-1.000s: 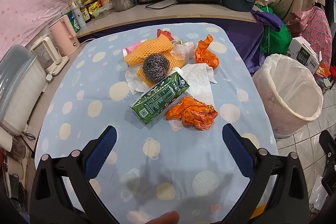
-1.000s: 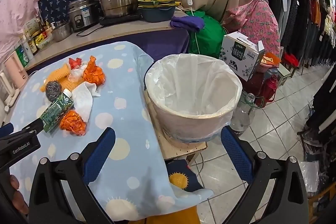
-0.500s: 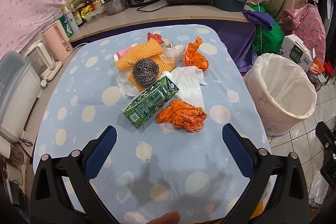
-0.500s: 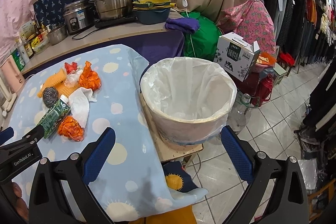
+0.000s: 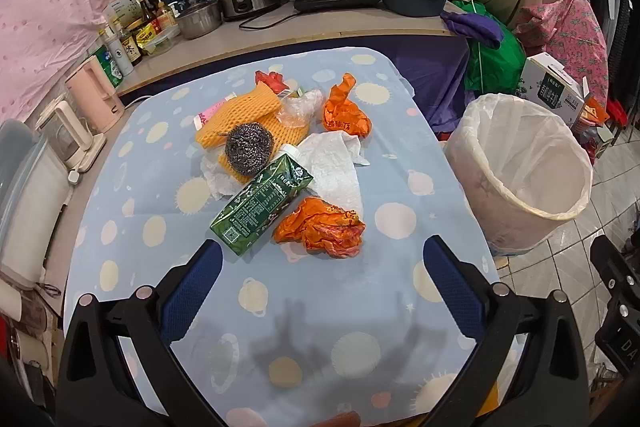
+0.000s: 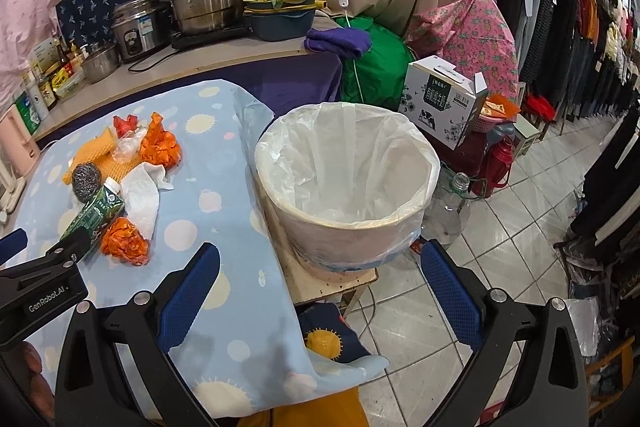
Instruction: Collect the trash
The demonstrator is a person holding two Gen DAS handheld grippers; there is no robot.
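Orange plastic is showing twice among the trash we are facing: one crumpled orange bag (image 5: 320,227) nearest us and a second orange bag (image 5: 346,109) farther back, with one green carton (image 5: 262,203), one steel scourer (image 5: 249,147) and one white tissue (image 5: 334,165). We are holding our left gripper (image 5: 320,279) and right gripper (image 6: 320,279) spread wide, empty, the right before the one lined bin (image 6: 348,183).

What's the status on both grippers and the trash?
Both hand-held grippers open, empty. Trash pile on table, bin empty. Green carton nearest left gripper. Nothing blocking.
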